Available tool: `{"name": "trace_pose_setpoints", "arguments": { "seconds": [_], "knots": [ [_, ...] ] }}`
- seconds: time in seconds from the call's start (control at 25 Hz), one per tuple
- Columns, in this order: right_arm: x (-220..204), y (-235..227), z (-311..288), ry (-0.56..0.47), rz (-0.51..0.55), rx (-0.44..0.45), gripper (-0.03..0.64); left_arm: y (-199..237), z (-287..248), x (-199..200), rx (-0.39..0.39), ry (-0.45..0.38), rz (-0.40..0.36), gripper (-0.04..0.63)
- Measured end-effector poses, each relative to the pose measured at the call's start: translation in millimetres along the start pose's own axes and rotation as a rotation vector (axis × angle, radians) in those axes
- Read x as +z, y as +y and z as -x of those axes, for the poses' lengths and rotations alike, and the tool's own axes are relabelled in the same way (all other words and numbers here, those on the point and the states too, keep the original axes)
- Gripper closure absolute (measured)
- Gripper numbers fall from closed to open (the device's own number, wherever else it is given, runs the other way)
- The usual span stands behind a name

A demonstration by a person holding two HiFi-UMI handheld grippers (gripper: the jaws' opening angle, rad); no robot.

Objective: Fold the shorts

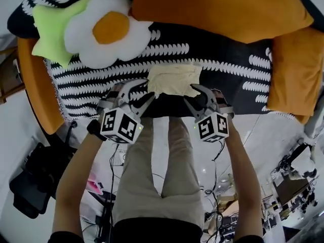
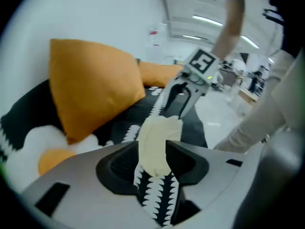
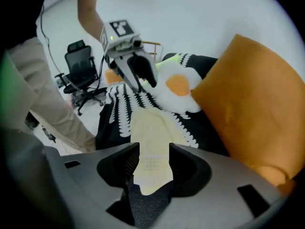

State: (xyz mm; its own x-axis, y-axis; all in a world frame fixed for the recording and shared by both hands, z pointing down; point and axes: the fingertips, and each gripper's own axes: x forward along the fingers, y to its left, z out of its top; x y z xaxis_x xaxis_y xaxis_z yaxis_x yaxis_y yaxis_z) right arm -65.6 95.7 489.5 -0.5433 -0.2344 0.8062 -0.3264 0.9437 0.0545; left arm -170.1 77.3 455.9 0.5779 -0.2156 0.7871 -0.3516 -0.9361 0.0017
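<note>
The pale yellow shorts lie folded into a small rectangle on the black and white patterned blanket, near its front edge. My left gripper hangs just off the shorts' left near corner, and my right gripper just off the right near corner. Both stand open, and neither pinches any cloth. In the left gripper view the shorts show past the parted jaws of my left gripper, with the right gripper at their far end. The right gripper view shows the shorts beyond my right gripper.
A fried-egg pillow and a green star pillow sit at the back left. Large orange cushions fill the back and right side. The person's legs stand against the sofa front. An office chair stands on the floor.
</note>
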Motion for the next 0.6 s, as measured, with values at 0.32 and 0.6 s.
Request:
{"name": "trace_pose_setpoints", "arguments": {
  "seconds": [0.32, 0.6],
  "knots": [
    [-32, 1, -72, 0.099, 0.157, 0.116, 0.245, -20, -110, -43, -0.183, 0.142, -0.363, 0.322],
    [-64, 9, -116, 0.213, 0.193, 0.283, 0.260, -32, -147, -72, -0.135, 0.091, -0.175, 0.306]
  ]
}}
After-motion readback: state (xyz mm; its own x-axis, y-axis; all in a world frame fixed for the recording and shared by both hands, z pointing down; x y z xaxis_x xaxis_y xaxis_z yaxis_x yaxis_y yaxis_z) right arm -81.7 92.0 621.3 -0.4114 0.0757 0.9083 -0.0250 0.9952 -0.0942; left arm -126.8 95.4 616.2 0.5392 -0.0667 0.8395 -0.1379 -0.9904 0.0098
